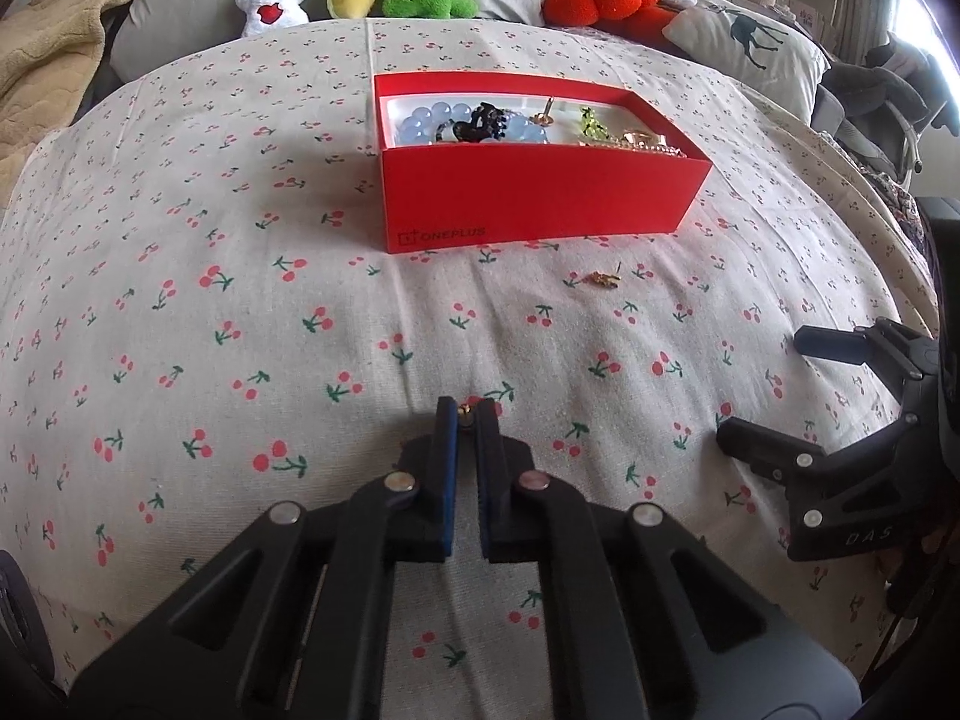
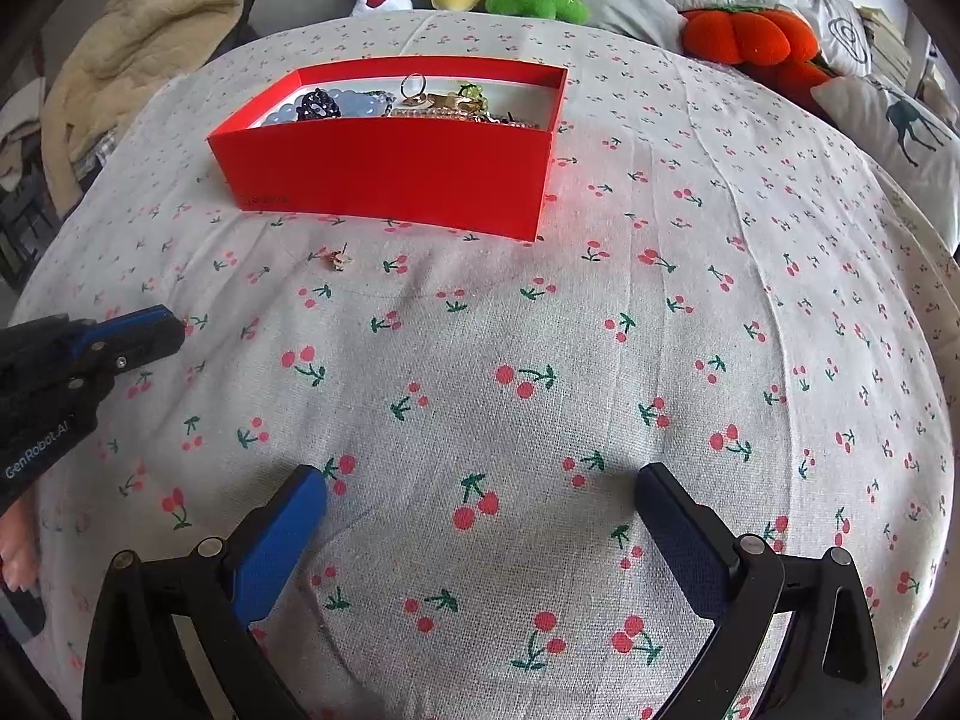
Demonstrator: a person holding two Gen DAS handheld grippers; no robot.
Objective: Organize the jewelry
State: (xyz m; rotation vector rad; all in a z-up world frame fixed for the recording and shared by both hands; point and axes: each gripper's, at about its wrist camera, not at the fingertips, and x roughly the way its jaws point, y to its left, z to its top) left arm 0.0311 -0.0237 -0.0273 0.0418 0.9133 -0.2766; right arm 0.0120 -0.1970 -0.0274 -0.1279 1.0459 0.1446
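"ONEPLUS" on red box (image 1: pixel 540 204); "GenRobot.AI" on left tool (image 2: pixel 165 330)

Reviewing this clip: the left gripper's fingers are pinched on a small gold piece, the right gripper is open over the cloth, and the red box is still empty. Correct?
Not quite. The red box is not empty: the left wrist view shows blue beads, a black piece and gold items inside. The rest holds: the left gripper pinches a small gold piece, and the right gripper is open over the cloth.

A tiny gold piece (image 1: pixel 465 411) pinched at the left hand-held gripper (image 1: pixel 467 420) tips is too small to identify. The red box (image 1: pixel 540 198) wall hides the lower jewelry inside, and the right hand-held gripper (image 1: pixel 774 387) is cut off by the picture's edge.
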